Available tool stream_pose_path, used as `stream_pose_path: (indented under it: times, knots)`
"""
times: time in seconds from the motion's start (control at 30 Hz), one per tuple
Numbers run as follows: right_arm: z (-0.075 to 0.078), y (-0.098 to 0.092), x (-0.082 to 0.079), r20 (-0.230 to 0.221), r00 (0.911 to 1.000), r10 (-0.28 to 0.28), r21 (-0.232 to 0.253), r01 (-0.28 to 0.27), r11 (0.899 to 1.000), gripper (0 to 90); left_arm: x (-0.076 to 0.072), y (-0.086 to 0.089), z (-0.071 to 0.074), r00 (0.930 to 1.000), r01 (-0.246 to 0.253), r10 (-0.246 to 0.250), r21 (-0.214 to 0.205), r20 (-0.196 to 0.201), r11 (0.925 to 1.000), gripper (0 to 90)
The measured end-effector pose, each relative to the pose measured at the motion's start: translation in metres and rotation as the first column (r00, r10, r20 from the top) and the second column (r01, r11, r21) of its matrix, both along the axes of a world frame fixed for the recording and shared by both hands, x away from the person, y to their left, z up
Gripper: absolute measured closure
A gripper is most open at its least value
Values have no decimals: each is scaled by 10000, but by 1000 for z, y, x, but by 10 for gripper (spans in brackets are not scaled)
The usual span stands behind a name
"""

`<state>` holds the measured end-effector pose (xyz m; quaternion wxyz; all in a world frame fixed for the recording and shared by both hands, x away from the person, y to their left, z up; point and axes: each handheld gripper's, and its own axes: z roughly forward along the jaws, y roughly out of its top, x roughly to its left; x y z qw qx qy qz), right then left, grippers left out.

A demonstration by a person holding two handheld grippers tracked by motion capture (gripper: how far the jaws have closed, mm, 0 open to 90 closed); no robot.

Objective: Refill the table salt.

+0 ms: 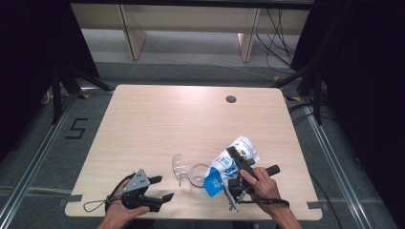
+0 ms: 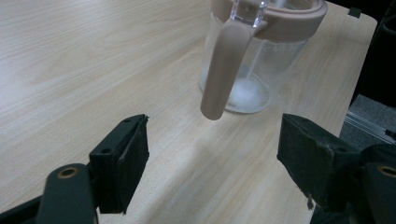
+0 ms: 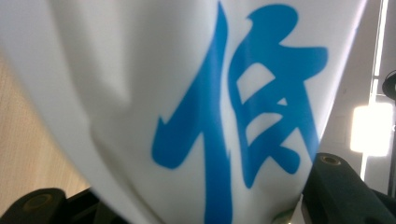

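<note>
Jaws of the left gripper (image 2: 212, 158) stand wide apart over the table (image 1: 143, 124), with nothing between them; in the left gripper view we see the clear jug (image 2: 252, 56) just ahead of them, its pinkish handle (image 2: 224, 70) hanging toward the gap. From the high view we place this gripper (image 1: 160, 188) at the near left edge, the jug (image 1: 193, 172) beside it with its lid open. Further right, the right gripper (image 1: 234, 164) clamps a white-and-blue pouch (image 1: 231, 164), tilted toward the jug. Its own view brings the pouch (image 3: 187, 102) close, with large blue print between the jaws.
</note>
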<state>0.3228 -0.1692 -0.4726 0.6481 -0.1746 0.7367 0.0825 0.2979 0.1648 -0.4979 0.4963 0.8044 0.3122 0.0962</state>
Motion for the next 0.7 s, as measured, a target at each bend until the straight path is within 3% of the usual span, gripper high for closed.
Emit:
stream_pose_path:
  times: [0.03,0.17,0.27,0.3,0.37,0.53,0.57,0.6,0.67,0.7]
  knots:
    - [-4,-1,0,-124,9999,-102,398,106,9992,521,0,0,0,10000,-27,27,-8,-17,10000,243]
    - [-1,0,1,101,9998,184,135,-185,9997,522,0,0,0,10000,17,-17,-1,5,10000,243]
    - [-1,0,1,88,9998,188,101,-189,9998,522,0,0,0,10000,-23,23,-6,-15,10000,243]
    - [-2,-1,-1,-24,9999,-164,142,164,9998,522,0,0,0,10000,-25,25,-6,-18,10000,243]
    - [2,0,0,191,9998,20,-182,-16,9998,522,0,0,0,10000,-26,26,-7,-15,10000,243]
    - [2,0,0,243,9997,65,-221,-60,9997,523,0,0,0,10000,-32,32,-15,-17,10000,243]
    - [-2,-2,-1,49,9998,-177,233,176,9996,523,0,0,0,10000,-32,31,-14,-19,10000,243]
    - [0,-1,-1,76,9997,-241,-129,242,9996,523,0,0,0,10000,-32,32,-15,-17,10000,243]
    - [-1,-1,0,106,9999,-112,51,111,9999,523,0,0,0,10000,-26,26,-8,-17,10000,243]
    - [1,0,0,251,9997,66,-280,-59,9996,523,0,0,0,10000,-11,11,22,-12,10000,243]
